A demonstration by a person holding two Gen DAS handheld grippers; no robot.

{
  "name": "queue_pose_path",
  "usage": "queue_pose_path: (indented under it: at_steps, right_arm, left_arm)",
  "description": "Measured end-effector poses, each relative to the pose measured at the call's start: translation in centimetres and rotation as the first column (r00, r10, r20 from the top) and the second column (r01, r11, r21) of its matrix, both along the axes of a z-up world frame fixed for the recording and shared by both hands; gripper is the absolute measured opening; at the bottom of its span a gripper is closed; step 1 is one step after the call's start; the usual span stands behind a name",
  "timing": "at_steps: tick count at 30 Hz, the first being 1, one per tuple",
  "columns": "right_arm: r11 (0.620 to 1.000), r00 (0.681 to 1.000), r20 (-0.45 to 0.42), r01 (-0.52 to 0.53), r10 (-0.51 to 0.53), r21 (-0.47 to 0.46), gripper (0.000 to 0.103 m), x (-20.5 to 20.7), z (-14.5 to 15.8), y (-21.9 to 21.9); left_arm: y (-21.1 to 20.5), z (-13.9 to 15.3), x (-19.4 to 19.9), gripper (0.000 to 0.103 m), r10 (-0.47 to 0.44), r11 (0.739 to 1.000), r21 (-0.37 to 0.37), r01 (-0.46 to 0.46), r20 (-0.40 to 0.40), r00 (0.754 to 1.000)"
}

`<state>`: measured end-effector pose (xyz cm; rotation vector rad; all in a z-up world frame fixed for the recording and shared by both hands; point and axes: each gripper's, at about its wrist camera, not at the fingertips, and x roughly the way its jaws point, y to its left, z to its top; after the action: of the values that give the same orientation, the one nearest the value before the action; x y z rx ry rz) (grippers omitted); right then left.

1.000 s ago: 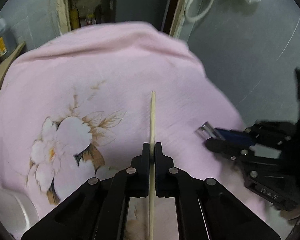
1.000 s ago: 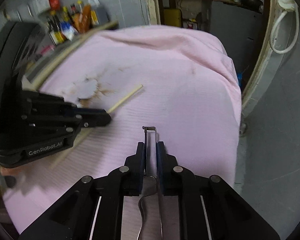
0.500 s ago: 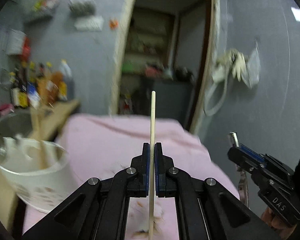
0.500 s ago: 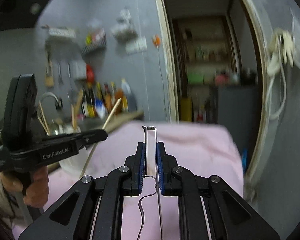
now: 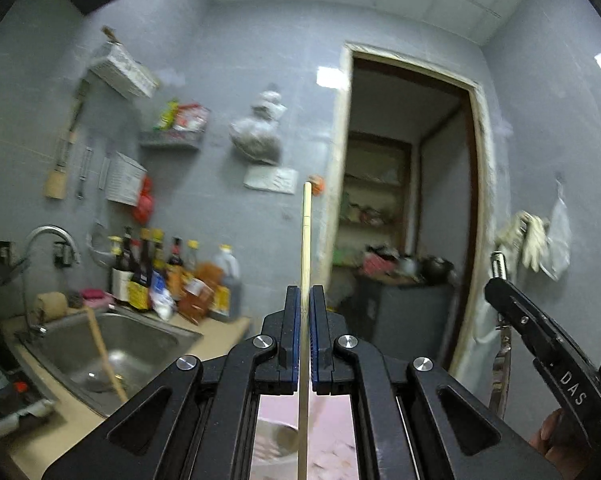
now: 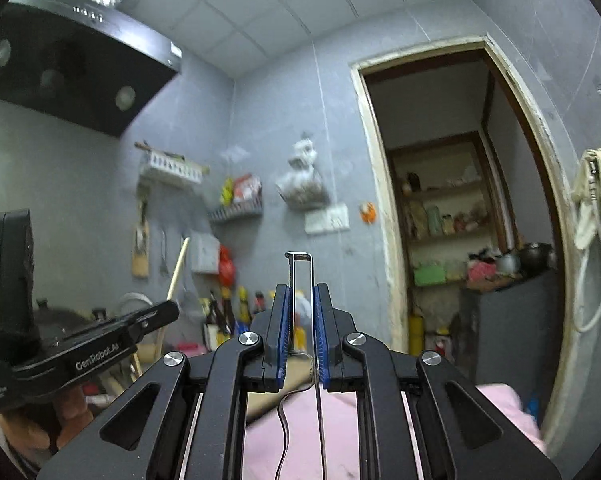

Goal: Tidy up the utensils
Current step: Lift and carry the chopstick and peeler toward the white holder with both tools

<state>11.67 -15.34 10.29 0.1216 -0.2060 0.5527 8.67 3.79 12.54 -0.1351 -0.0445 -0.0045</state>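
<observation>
Both claws loaded and raised, utensils pointing up.

Left gripper (image 5: 304, 312) clamped on a wooden chopstick (image 5: 306, 240); right gripper (image 6: 300, 320) pinched on a metal peeler (image 6: 300, 276), wire handle trailing down over the pink cloth (image 6: 300, 428). Best kept upright with grips firm, then lowered slowly, tip first, into whatever holder is chosen. Just below the left fingers, a blurred white cup (image 5: 276, 440), contents unclear. Farther left, steel sink (image 5: 112, 344) with a wooden stick (image 5: 104, 356) leaning inside.
</observation>
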Motion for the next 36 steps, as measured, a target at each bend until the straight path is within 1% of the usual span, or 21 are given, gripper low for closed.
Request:
queue_pose_path:
  at_steps: [3,4,8,10,14,18,21,23,27,30,33,36]
  right_arm:
    - [0.997,0.998,0.023,-0.053,0.052,0.048,0.010,1.0,0.8,1.9]
    - [0.994,0.997,0.029,-0.080,0.078,0.068,0.010,1.4,0.9,2.6]
    - [0.971,0.984,0.044,-0.178,0.173,0.158,0.010,2.9,0.8,4.3]
    - [0.961,0.979,0.049,-0.203,0.197,0.186,0.010,3.6,0.6,5.3]
    - [0.952,0.978,0.042,-0.210,0.206,0.222,0.010,5.1,-0.5,7.2]
    - [0.966,0.985,0.044,-0.175,0.169,0.189,0.010,6.1,-1.6,9.0]
    - [0.973,0.987,0.039,-0.163,0.159,0.163,0.010,6.6,-2.7,9.8]
    - [0.976,0.988,0.030,-0.156,0.153,0.150,0.010,7.1,-3.4,10.1]
    - [0.979,0.988,-0.006,-0.154,0.156,0.130,0.010,8.2,-4.5,10.9]
    - [0.981,0.987,-0.025,-0.155,0.159,0.118,0.010,8.6,-5.1,11.2]
    - [0.982,0.986,-0.037,-0.156,0.161,0.110,0.010,8.9,-5.4,11.4]
    - [0.983,0.986,-0.044,-0.153,0.158,0.101,0.010,9.0,-5.6,11.6]
  left_arm:
    - [3.1,0.8,0.0,0.002,0.061,0.997,-0.043,-0.060,0.021,0.998]
    - [4.4,0.8,0.2,0.002,0.083,0.994,-0.070,-0.081,0.026,0.996]
    - [9.5,0.5,0.6,0.002,0.142,0.970,-0.204,-0.135,0.020,0.990]
    - [11.2,0.0,0.7,0.002,0.170,0.956,-0.248,-0.159,0.022,0.985]
    - [13.6,-1.6,1.0,0.002,0.219,0.924,-0.330,-0.195,0.036,0.975]
    - [14.6,-2.9,1.5,0.002,0.273,0.897,-0.374,-0.236,0.047,0.961]
    - [14.5,-3.7,2.2,0.002,0.304,0.888,-0.373,-0.269,0.036,0.952]
    - [14.2,-4.2,2.3,0.002,0.339,0.883,-0.360,-0.301,0.044,0.940]
    - [14.2,-4.8,2.8,0.002,0.359,0.879,-0.349,-0.326,0.035,0.933]
    - [13.9,-5.5,3.2,0.002,0.394,0.869,-0.338,-0.361,0.032,0.919]
    - [13.7,-6.0,3.7,0.002,0.399,0.869,-0.328,-0.371,0.020,0.917]
    - [13.1,-6.4,4.1,0.002,0.397,0.876,-0.306,-0.374,0.015,0.917]
